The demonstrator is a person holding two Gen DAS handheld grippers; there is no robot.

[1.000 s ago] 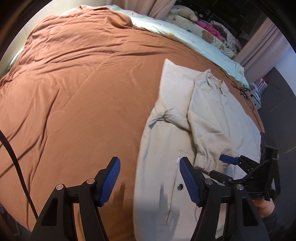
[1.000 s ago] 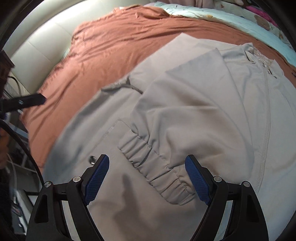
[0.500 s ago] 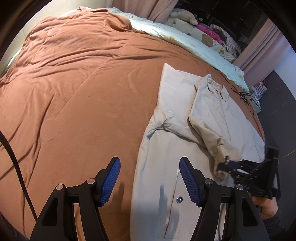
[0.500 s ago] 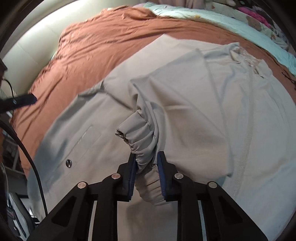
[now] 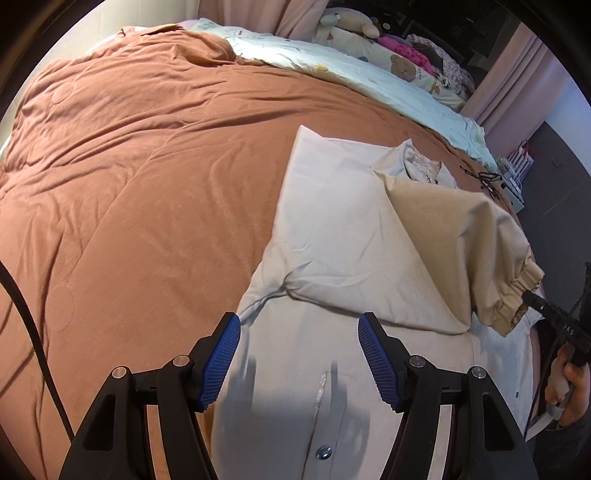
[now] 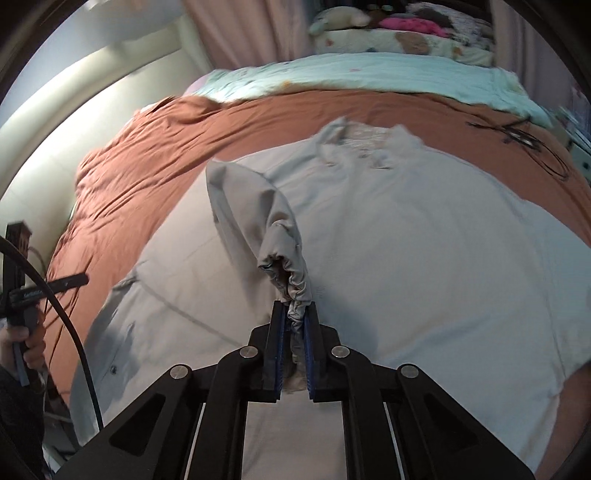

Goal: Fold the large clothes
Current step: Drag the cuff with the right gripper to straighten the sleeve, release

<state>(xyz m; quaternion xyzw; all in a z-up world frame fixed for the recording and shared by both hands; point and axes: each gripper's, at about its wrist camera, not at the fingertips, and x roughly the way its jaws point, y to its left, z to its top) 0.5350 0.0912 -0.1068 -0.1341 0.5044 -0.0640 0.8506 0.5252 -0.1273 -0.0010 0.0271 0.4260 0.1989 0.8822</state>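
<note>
Under both of my cameras, the largest surface is a rust-brown quilt (image 5: pixel 129 192) covering the bed. Along its far edge lies a pale mint blanket (image 5: pixel 369 77) with small prints, and behind that a heap of soft toys and pillows (image 6: pixel 399 33) against pink curtains (image 5: pixel 517 74).

On the right half of the quilt I see the task garment, a large beige jacket (image 5: pixel 332 229), spread flat with its collar (image 6: pixel 354 144) toward the far side. A snap button (image 5: pixel 322 451) shows on its front, close to my left tool.

One sleeve (image 5: pixel 461 240) is lifted off the body of the jacket and drawn toward the right. Its elastic cuff (image 6: pixel 291 280) is bunched and raised above the fabric below.

My right gripper (image 6: pixel 293 325) has its fingers pressed together on that cuff, with gathered cloth squeezed between the blue pads (image 6: pixel 309 354). In the left wrist view the same tool enters from the right edge, meeting the cuff.

My left gripper (image 5: pixel 299 354) hangs above the lower front of the jacket, fingers spread wide, nothing between the pads. A black cable (image 5: pixel 33 332) runs along the left side of that view.
</note>
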